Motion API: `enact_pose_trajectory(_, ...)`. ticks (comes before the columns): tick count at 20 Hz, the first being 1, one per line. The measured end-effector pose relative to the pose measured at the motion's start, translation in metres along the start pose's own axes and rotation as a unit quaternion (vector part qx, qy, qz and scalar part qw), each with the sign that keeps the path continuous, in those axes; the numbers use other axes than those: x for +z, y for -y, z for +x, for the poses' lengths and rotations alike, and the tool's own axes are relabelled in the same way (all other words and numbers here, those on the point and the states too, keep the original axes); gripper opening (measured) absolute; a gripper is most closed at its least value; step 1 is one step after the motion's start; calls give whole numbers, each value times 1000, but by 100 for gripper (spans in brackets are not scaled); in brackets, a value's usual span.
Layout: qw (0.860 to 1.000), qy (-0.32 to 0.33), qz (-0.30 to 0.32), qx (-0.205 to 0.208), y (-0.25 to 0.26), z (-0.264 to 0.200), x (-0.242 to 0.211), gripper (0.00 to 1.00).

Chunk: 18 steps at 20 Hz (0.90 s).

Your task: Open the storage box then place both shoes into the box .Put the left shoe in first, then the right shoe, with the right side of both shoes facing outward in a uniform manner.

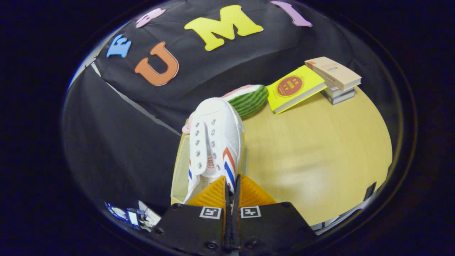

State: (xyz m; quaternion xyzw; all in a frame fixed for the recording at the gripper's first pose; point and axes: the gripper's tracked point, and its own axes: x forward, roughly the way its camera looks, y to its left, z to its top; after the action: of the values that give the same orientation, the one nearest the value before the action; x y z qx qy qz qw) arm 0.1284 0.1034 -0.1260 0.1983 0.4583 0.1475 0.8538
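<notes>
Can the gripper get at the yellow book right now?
Probably not as things stand. The gripper is shut on the white shoe, so its fingers are occupied. The table between it and the yellow book looks free, but it would need to release the shoe first.

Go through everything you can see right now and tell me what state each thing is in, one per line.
gripper: fingers closed on the shoe's collar edge
white shoe: held up, toe pointing away, laces absent
storage box: open, under the shoe
watermelon slice toy: lying on the table beyond the shoe
yellow book: closed, leaning against the stack
stack of books: closed, piled flat
table: bare wood ahead
</notes>
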Motion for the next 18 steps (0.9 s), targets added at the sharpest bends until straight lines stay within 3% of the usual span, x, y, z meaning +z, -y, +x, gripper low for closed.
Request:
enact_pose_trajectory(3, 999, 12, 31, 31, -44, 21, -6, 6)
enact_pose_trajectory(5, 998, 33, 34, 29, -56, 33, -9, 6)
enact_pose_trajectory(10, 997, 49, 58, 19, -60, 64, -24, 6)
enact_pose_trajectory(13, 997, 53, 46, -3, -48, 75, -32, 6)
enact_pose_trajectory(18, 998, 49, 32, 0, -45, 91, -45, 9)
